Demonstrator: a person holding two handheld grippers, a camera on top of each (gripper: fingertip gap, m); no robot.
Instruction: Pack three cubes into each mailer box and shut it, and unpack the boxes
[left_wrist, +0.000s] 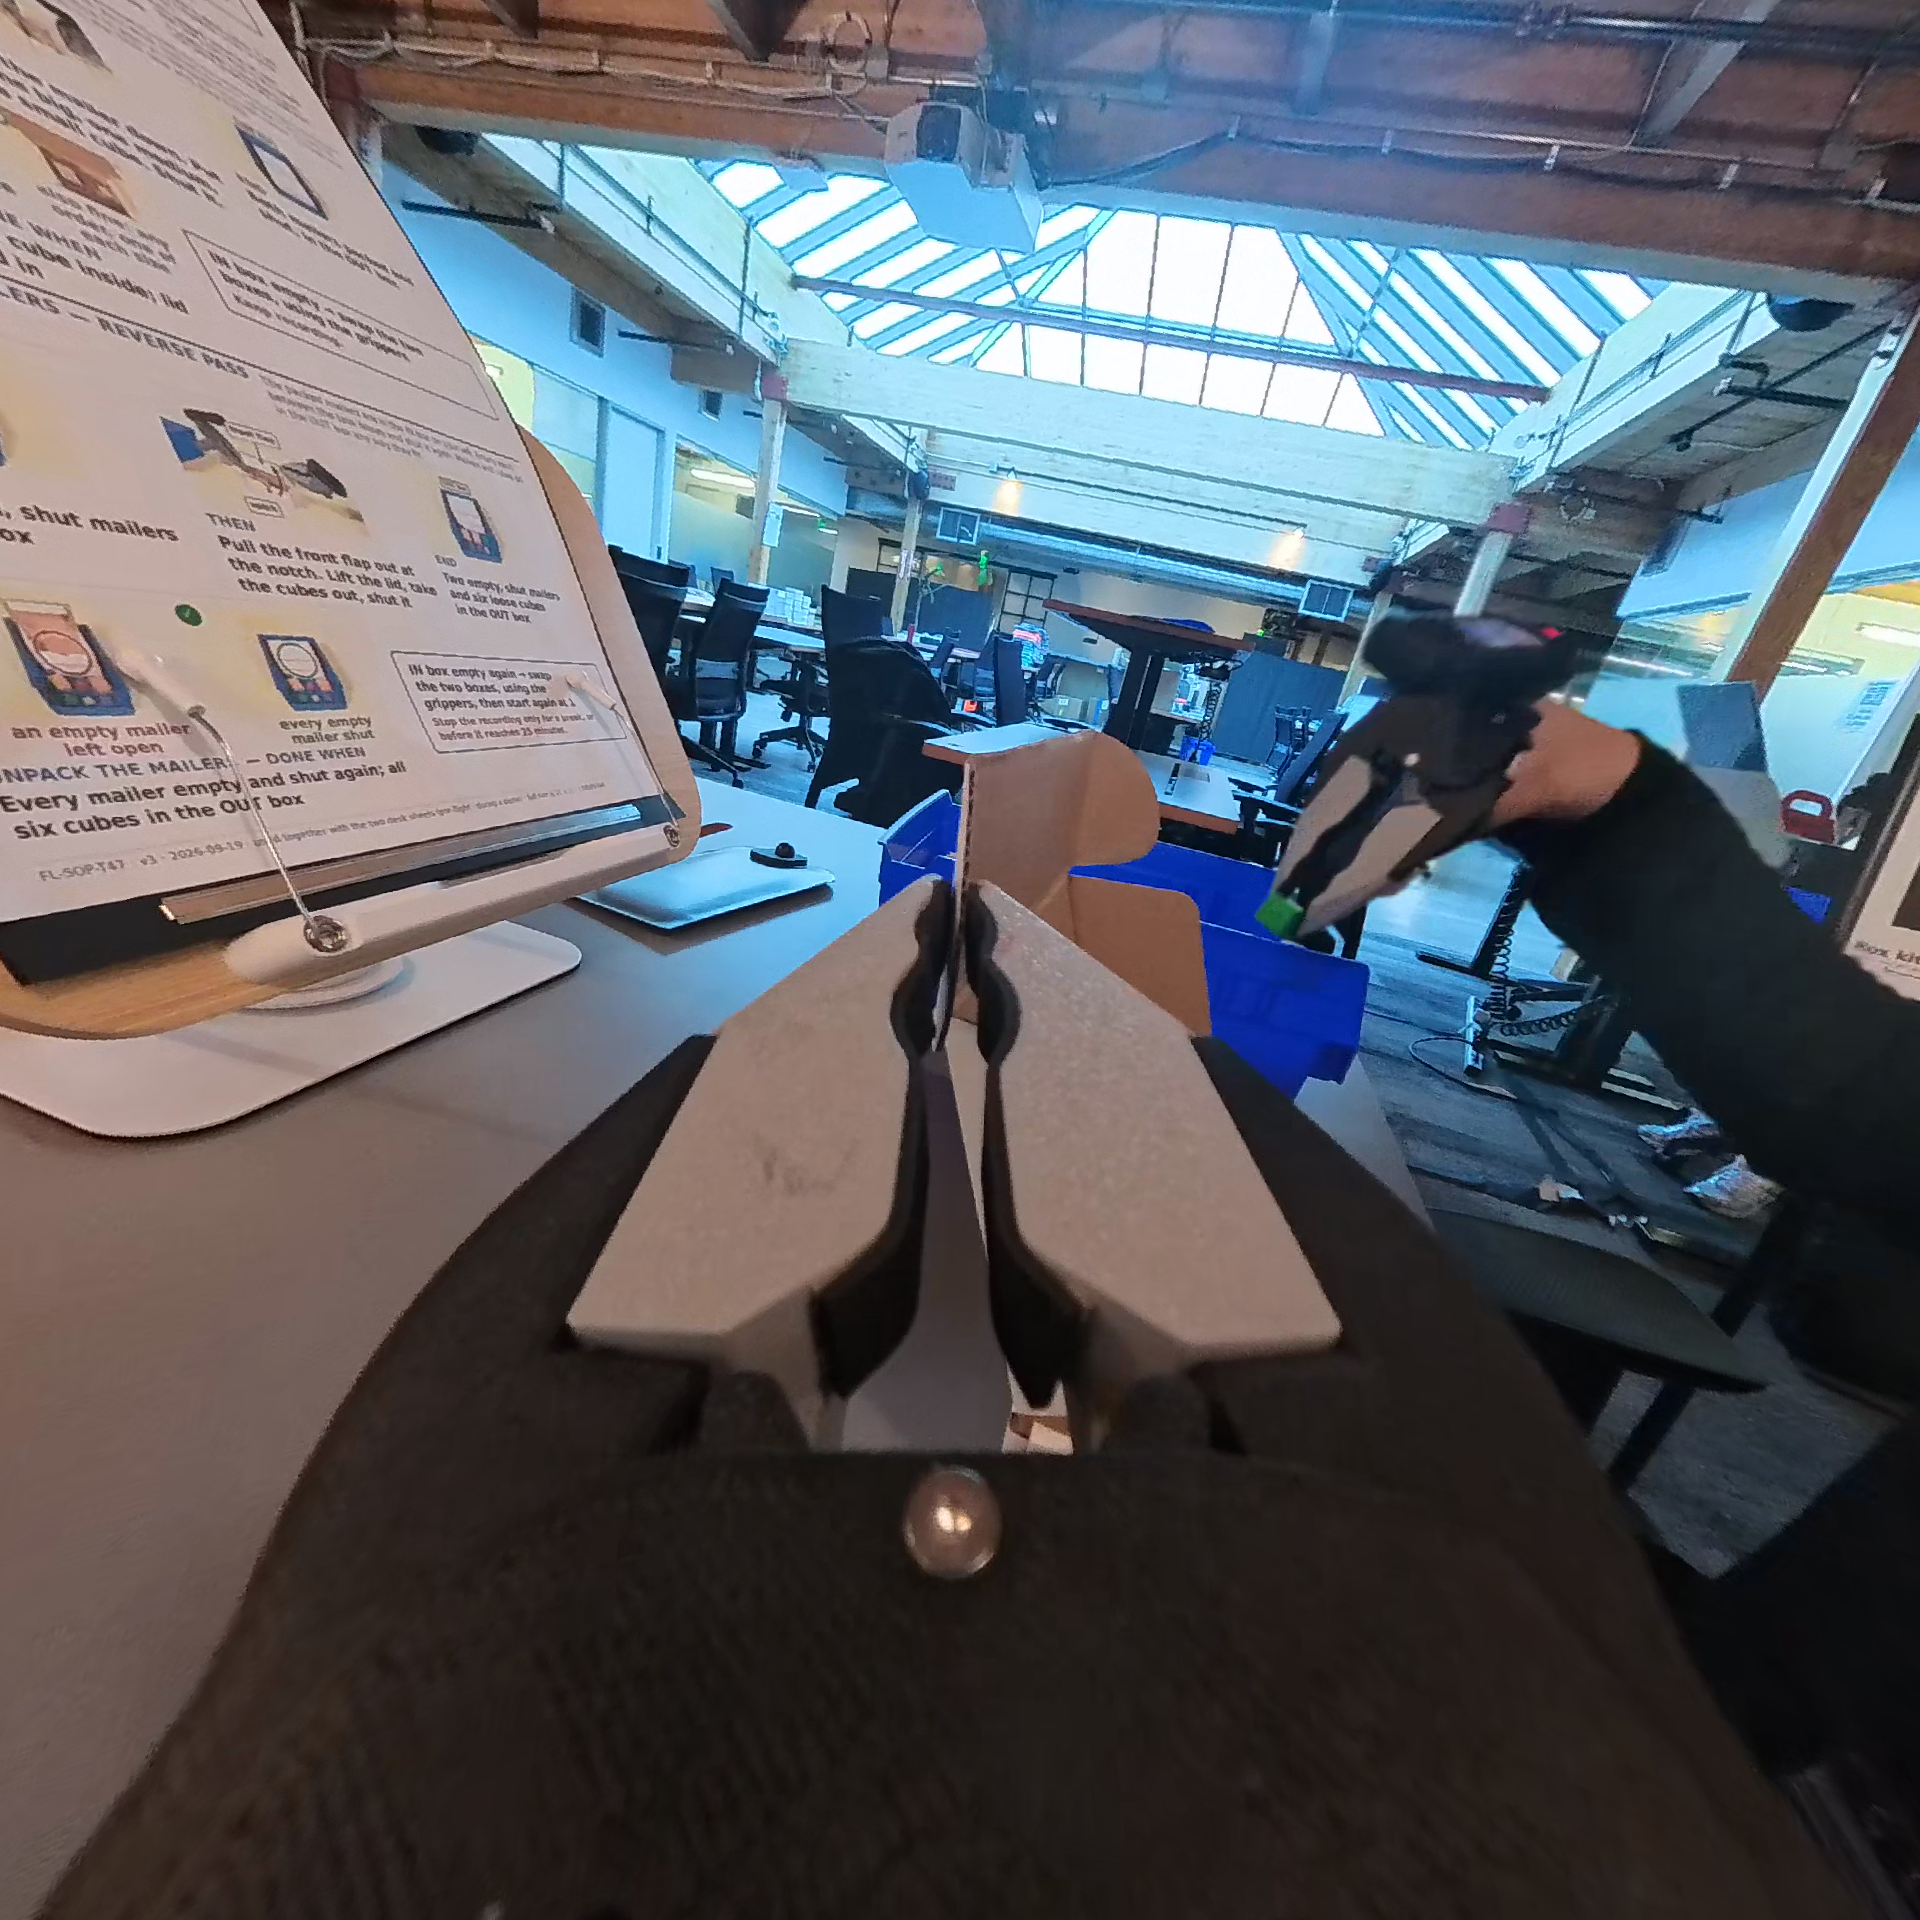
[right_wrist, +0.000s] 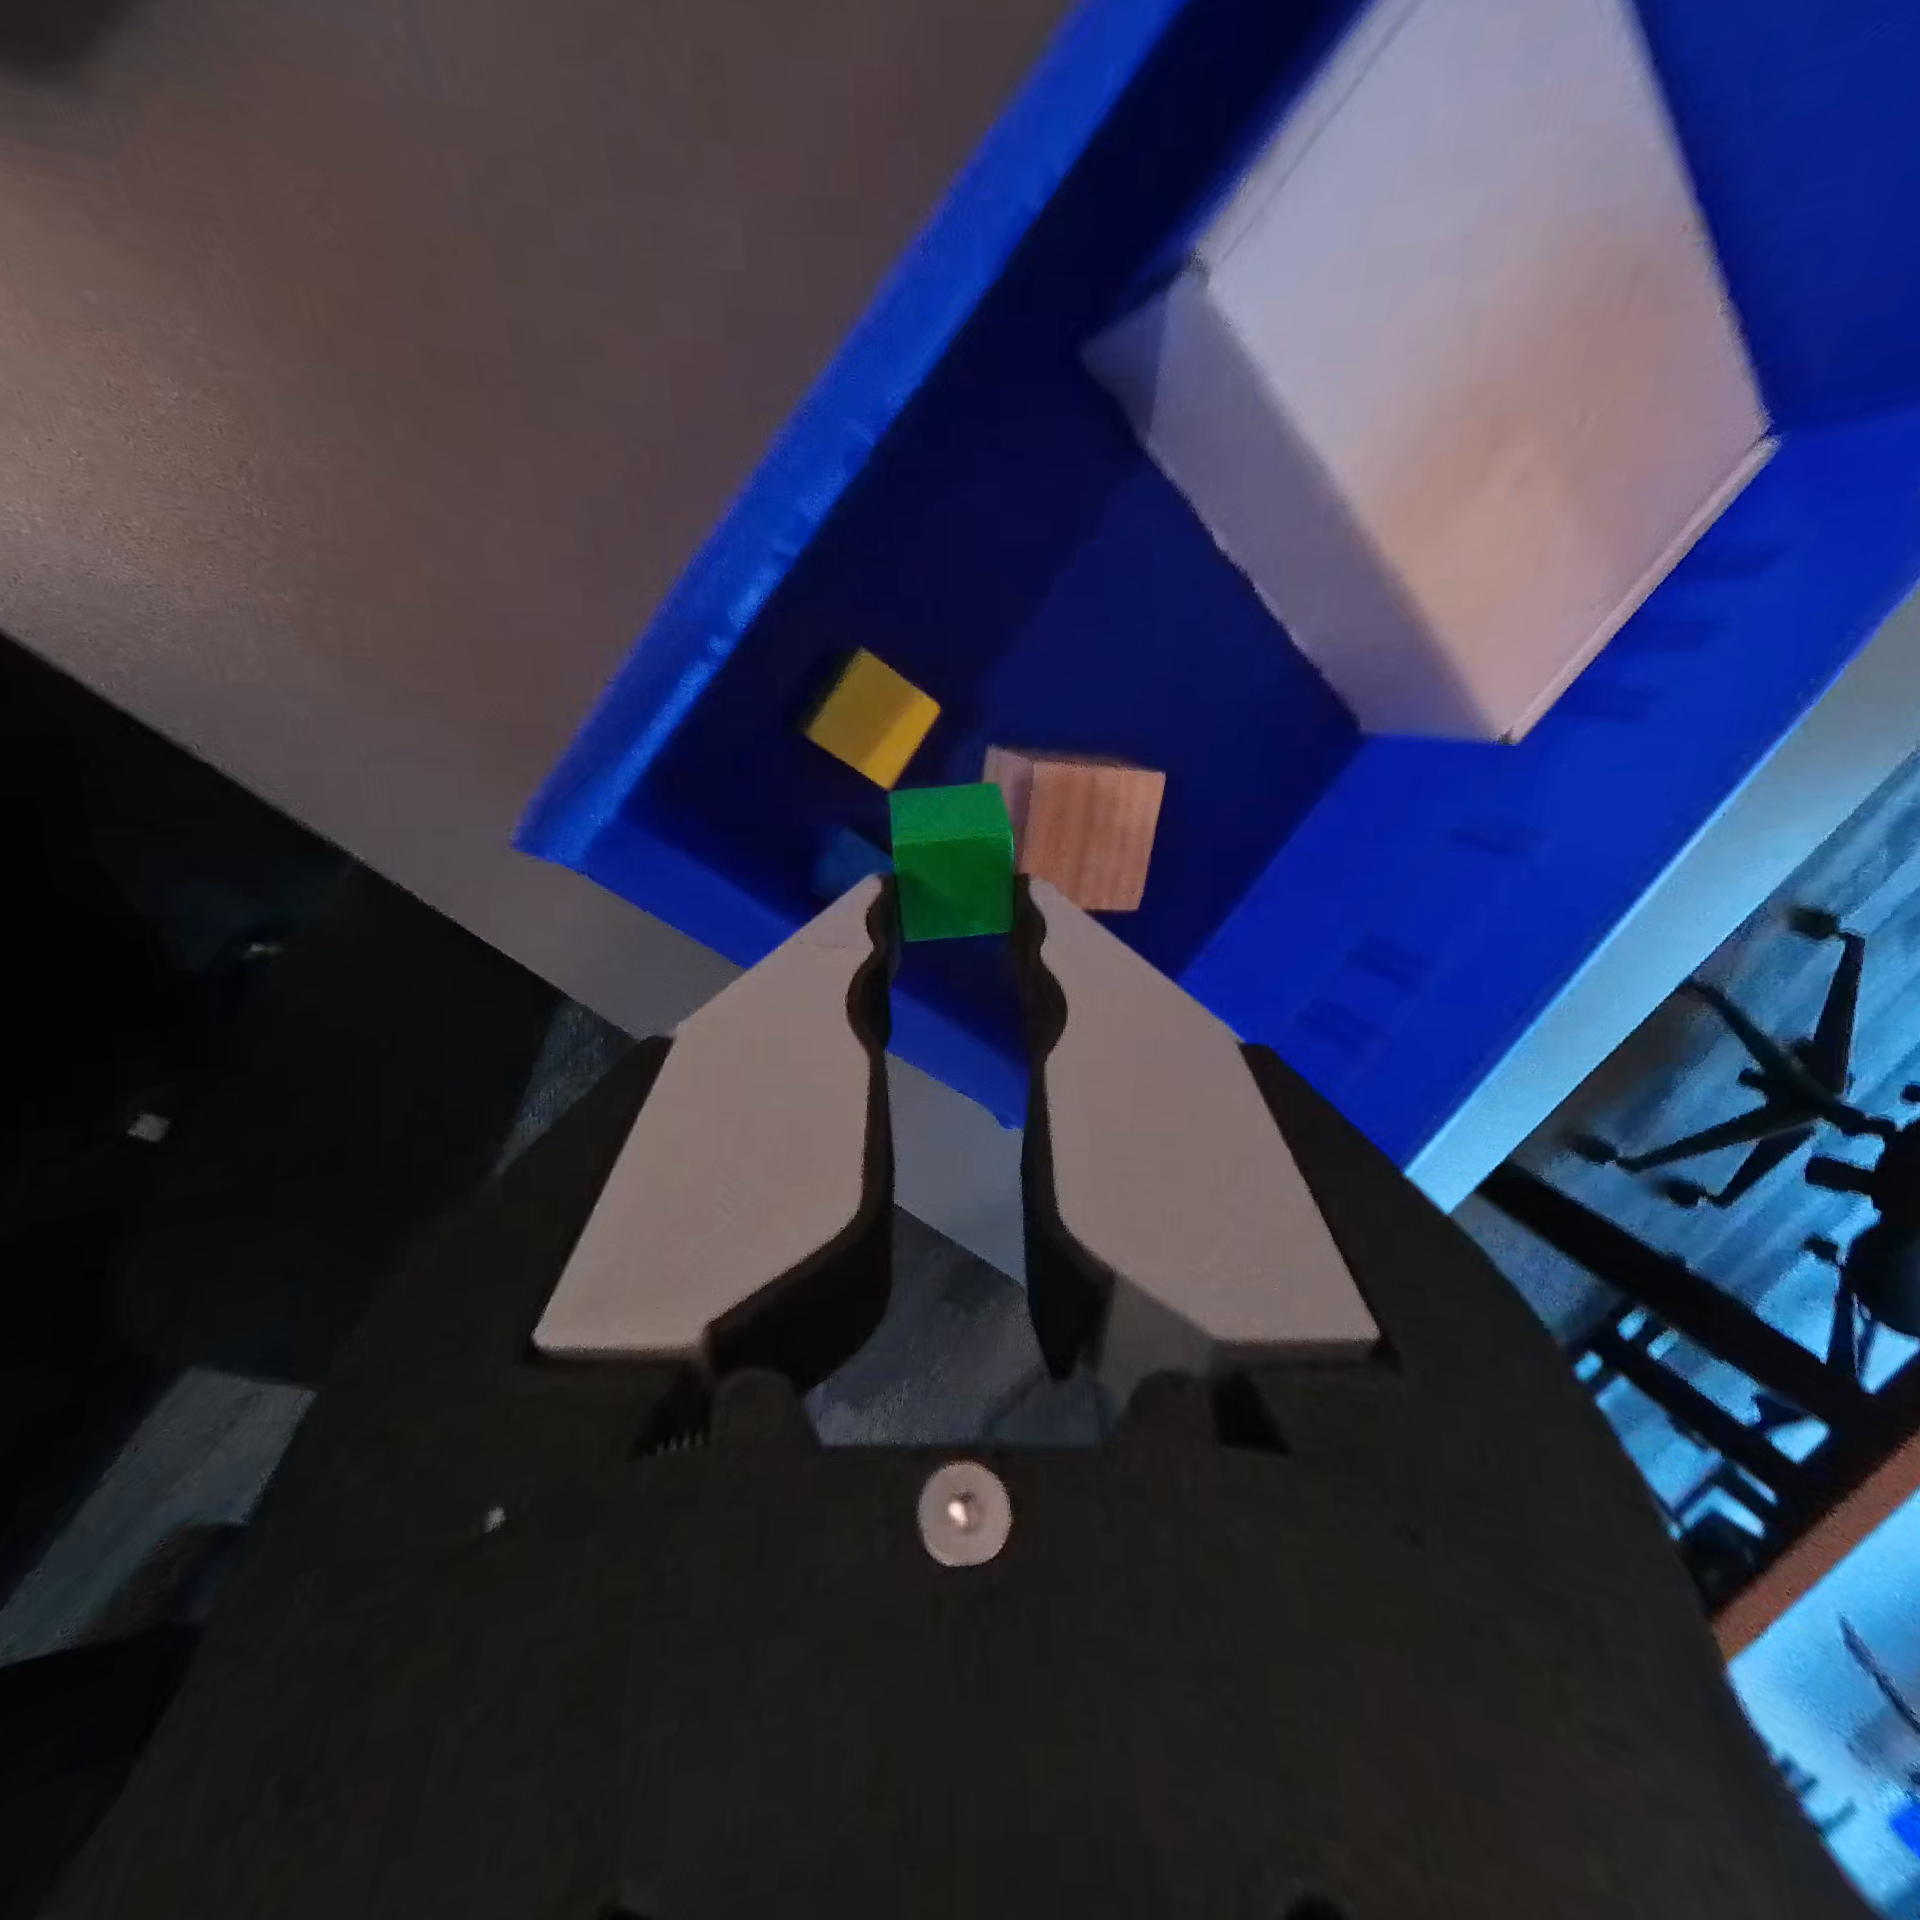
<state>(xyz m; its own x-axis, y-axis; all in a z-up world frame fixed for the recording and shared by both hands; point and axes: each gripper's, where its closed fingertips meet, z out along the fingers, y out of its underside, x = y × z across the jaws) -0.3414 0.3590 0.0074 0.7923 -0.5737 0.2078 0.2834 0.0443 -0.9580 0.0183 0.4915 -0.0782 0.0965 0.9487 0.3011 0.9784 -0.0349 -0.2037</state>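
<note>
**Grey worktop, flap pinched left, green cube held right**

Left wrist view: open office with skylight behind a matte grey worktop (left_wrist: 312, 1195). Left gripper (left_wrist: 957, 914), jaws pressed on a thin brown cardboard flap (left_wrist: 971, 831) of a mailer box (left_wrist: 1101, 904); flap stands upright, edge-on, long axis vertical. Box sits in front of a blue plastic bin (left_wrist: 1288, 997). Instruction sheet on wooden stand (left_wrist: 260, 520) at left. Right gripper (left_wrist: 1294, 914) farther off, tilted down toward the bin, green cube (left_wrist: 1276, 914) at its tips.

Right wrist view: blurred. Right gripper (right_wrist: 953, 883) jaws pinching smooth green cube (right_wrist: 951, 873) by two opposite faces, above blue bin (right_wrist: 831, 416). On the bin floor: yellow cube (right_wrist: 873, 717), bare wood-grain cube (right_wrist: 1086, 842), blue cube (right_wrist: 847, 857) partly hidden. Shut white mailer box (right_wrist: 1455, 416) lies in the bin, long axis running diagonally.
</note>
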